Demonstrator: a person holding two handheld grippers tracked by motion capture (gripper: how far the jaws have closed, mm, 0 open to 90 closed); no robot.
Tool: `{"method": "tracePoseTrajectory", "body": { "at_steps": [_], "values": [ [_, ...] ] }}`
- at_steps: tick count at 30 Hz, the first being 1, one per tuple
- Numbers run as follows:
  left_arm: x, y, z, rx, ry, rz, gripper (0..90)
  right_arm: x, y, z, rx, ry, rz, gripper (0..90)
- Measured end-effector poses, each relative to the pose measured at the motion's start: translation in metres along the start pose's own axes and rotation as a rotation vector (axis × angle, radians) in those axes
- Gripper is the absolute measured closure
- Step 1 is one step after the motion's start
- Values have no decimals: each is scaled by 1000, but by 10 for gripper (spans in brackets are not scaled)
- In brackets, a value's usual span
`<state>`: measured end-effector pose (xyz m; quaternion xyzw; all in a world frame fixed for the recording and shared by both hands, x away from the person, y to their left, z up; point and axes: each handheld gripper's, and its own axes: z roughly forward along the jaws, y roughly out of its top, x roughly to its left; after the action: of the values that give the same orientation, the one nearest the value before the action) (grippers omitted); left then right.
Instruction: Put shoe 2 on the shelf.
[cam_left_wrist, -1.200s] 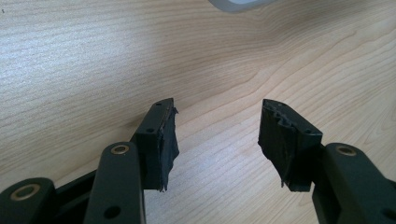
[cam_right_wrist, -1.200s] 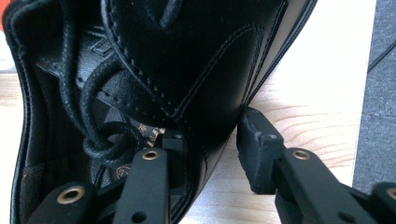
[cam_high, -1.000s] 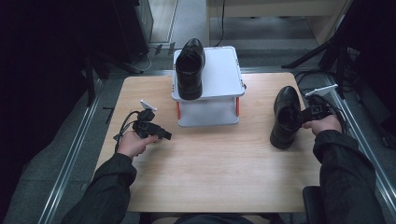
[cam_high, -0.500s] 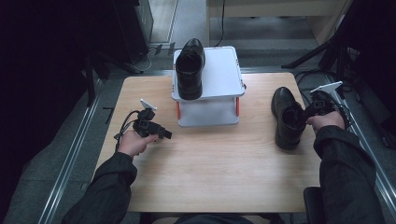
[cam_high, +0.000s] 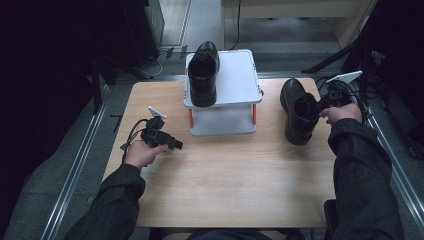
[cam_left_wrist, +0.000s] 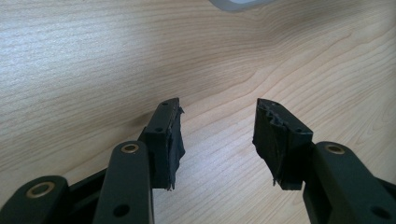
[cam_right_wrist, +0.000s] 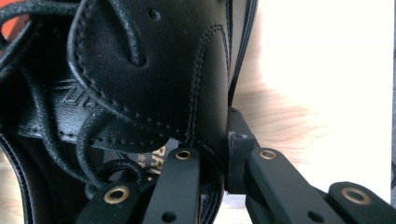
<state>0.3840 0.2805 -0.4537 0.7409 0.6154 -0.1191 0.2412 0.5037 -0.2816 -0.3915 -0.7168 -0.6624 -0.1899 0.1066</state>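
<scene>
the right gripper (cam_high: 320, 106) has its fingers (cam_right_wrist: 238, 154) clamped on the side wall of the black shoe (cam_high: 297, 111), one finger inside the opening and one outside the leather, as the right gripper view shows. this shoe is at the right of the counter (cam_high: 235, 185), toe pointing near, and looks tilted up at the held side. its mate, the second shoe (cam_high: 203, 74), already stands on the left half of the white stand (cam_high: 239, 80) at the far middle of the counter, so the step in hand looks like carrying the held shoe over to the free right half.

to do it well: keep the pinch firm, since soft leather can slip; lift high enough to clear the stand's rim; turn the shoe to match its mate; lower it flat before letting go.

the left gripper (cam_high: 161, 136) rests low over the counter at the left, fingers (cam_left_wrist: 166, 140) parted with only bare wood between them; they have just been closing a little, on nothing.

the counter is pale wood with a fine grain, smooth and uncluttered. around it the room is dark, with a grey floor, metal rails along both sides and cables at the far end.
</scene>
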Motion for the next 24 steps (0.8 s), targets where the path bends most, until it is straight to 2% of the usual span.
{"method": "tracePoseTrajectory", "body": {
  "at_steps": [10,16,19,20,21,24],
  "values": [
    [1,0,0,-1,12,10,476,48,22,-40,-14,-9,-42,859],
    [1,0,0,-1,16,5,475,75,31,-67,-19,-21,-90,859],
    [1,0,0,4,18,9,475,87,33,-79,-36,-5,-96,858],
    [1,0,1,4,18,13,475,96,35,-87,-48,8,-101,857],
    [1,0,1,5,16,14,475,96,35,-87,-48,8,-101,857],
    [-1,0,1,4,13,10,475,113,38,-93,-58,16,-112,858]
  ]
}}
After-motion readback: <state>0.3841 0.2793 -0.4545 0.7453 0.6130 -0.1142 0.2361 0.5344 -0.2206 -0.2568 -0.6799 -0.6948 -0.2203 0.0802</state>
